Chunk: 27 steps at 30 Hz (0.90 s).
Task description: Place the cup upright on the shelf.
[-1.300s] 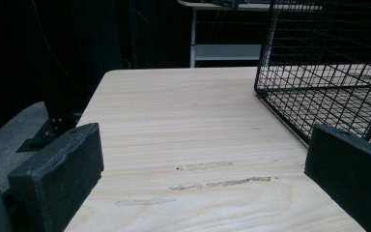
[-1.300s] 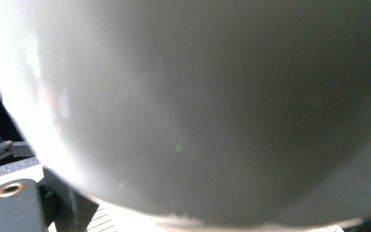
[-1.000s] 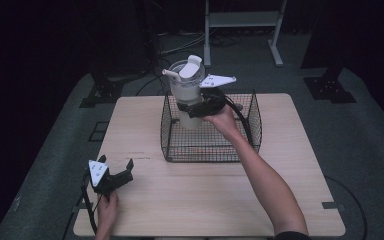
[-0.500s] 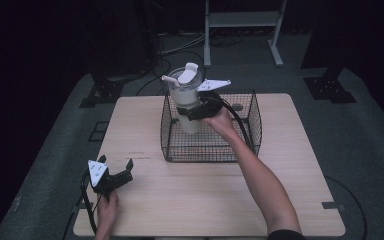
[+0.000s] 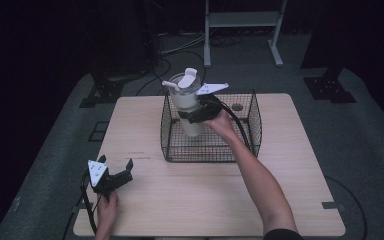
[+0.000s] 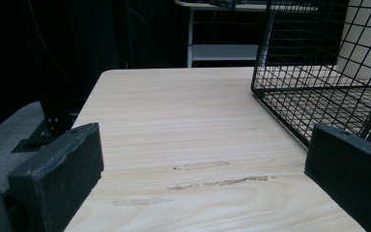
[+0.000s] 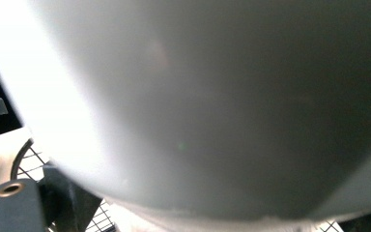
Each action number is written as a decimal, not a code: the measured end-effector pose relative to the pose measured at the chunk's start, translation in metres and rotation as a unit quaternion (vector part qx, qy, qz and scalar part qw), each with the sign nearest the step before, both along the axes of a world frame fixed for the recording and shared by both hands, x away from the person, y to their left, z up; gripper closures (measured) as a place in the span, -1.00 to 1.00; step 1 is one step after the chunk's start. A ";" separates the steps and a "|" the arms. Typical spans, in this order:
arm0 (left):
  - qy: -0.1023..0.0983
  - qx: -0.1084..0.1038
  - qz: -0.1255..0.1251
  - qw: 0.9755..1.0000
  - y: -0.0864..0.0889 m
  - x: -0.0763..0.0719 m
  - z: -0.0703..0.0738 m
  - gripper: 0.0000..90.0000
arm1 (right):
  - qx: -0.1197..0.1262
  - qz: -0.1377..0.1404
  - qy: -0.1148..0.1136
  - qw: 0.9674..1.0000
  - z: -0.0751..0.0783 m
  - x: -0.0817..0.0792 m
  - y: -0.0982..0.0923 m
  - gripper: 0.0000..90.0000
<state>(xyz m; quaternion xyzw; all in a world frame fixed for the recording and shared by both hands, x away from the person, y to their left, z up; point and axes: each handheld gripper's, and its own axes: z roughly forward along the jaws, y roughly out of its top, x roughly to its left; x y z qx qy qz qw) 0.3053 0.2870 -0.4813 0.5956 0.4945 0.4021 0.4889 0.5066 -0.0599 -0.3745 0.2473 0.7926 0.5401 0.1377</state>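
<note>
The light wooden desk (image 5: 205,195) carries a black wire basket (image 5: 250,131) set toward its far middle, open at the top. Over the basket's left part the right claw (image 5: 194,116) grips a white lidded tumbler (image 5: 187,107) around its body, jaws closed on it, the person's right forearm reaching up from the lower edge of the high view. In the right gripper view the tumbler's pale wall (image 7: 212,96) sits hard against the lens, with basket mesh showing under it.

Compared with a second ago, the tumbler has come down: its base was level with the basket's rim, and now its lower part is sunk between the wire walls while the lid, flip spout and straw stub stand above them. Whether the base touches the basket floor cannot be told. That reads as a placing move near its end, with release likely the next step.

The left claw (image 5: 115,176) has not shifted; it rests on the desk's near left corner, jaws spread wide and empty, pointing at the basket's near corner (image 6: 270,96).
</note>
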 end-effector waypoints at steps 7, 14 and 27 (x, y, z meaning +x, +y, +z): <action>0.001 -0.001 -0.001 1.000 0.000 0.000 0.000 -1.00 | -0.002 0.003 0.010 1.000 -0.011 0.005 0.004 -0.79; -0.001 -0.002 -0.001 1.000 0.001 0.000 0.000 -1.00 | -0.029 0.005 0.021 0.999 -0.021 0.010 0.009 -0.79; -0.002 0.002 -0.002 1.000 -0.001 0.000 0.000 -1.00 | -0.051 0.024 0.032 0.998 -0.035 0.021 0.014 -0.79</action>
